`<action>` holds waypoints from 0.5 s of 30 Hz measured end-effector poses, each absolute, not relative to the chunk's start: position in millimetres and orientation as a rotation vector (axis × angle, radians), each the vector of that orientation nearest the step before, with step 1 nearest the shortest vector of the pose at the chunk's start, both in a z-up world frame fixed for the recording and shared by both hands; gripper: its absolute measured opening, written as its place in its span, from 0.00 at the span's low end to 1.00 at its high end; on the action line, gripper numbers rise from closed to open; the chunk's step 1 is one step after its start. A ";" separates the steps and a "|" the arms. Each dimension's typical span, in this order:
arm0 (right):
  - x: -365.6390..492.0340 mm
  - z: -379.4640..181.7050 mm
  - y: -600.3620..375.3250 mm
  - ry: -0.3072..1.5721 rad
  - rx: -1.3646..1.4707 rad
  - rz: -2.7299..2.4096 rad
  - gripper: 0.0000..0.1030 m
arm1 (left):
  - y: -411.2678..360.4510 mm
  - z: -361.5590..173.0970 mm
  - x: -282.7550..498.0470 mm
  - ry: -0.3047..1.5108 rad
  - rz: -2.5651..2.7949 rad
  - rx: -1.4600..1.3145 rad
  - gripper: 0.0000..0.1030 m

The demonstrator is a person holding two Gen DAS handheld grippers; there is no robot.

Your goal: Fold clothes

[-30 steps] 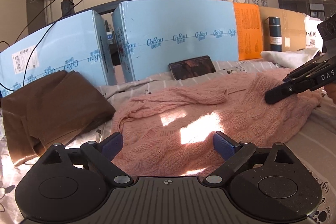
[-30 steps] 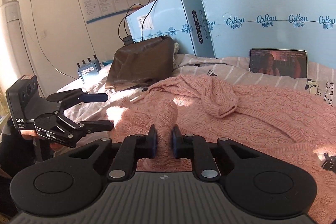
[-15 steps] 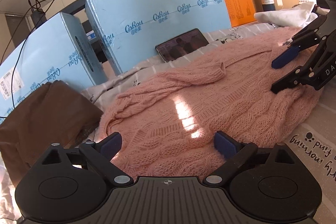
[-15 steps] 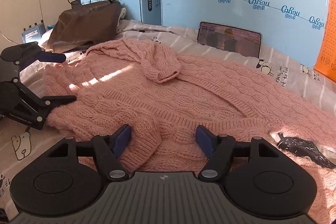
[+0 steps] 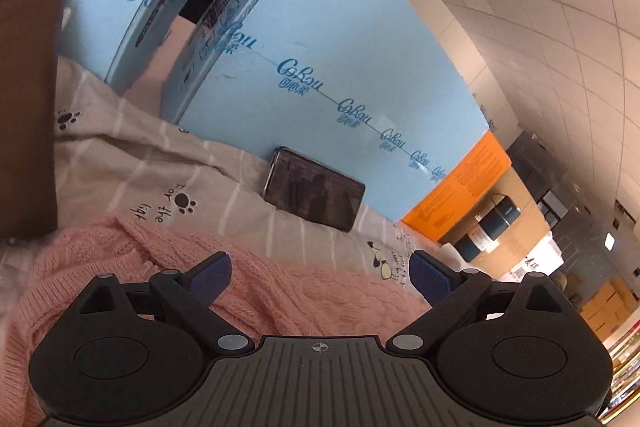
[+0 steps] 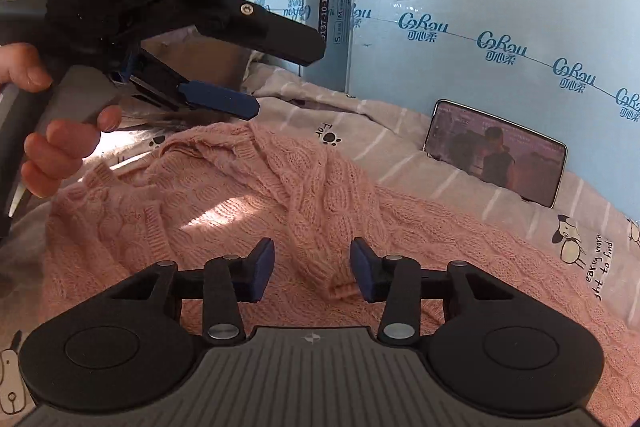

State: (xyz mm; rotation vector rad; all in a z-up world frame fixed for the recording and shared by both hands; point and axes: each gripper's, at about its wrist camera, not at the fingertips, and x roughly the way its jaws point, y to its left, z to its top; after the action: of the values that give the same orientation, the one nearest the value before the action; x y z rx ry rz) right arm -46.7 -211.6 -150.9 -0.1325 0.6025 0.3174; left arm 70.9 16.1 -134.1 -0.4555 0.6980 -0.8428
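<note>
Sunlight is cast across the pink sweater (image 6: 280, 195), which is spread on the grey striped sheet (image 6: 360, 131) in front of the phone (image 6: 496, 151). The sweater's sleeve cuff (image 6: 332, 267) is straddled by the right gripper (image 6: 312, 269), jaws parted. The left gripper (image 6: 280, 79) is held above the sweater's collar, jaws wide.

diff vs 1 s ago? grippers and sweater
The right gripper, shut on a sweater fold a second ago, has opened and now straddles the sleeve, jaws not closed on it. The left gripper rose and tilted; its camera now looks over the sweater at the boxes, jaws open throughout. Sweater spread flatter. Phone and brown garment unchanged.
</note>
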 end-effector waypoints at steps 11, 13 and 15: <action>-65.9 -149.8 -214.4 0.565 -0.134 0.431 0.28 | 18.6 -137.7 56.1 0.575 -0.612 -0.201 0.95; -61.0 -158.2 -216.5 0.605 -0.111 0.439 0.47 | 10.6 -145.1 58.4 0.608 -0.571 -0.127 0.95; -61.0 -159.3 -217.2 0.604 -0.103 0.442 0.50 | 9.0 -149.8 59.2 0.628 -0.557 -0.101 0.95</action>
State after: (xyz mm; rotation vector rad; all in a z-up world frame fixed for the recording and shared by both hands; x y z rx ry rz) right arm -61.0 -217.2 -159.3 -0.1026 0.6040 0.4424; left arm 59.2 9.0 -149.8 -0.1006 0.6277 -0.5566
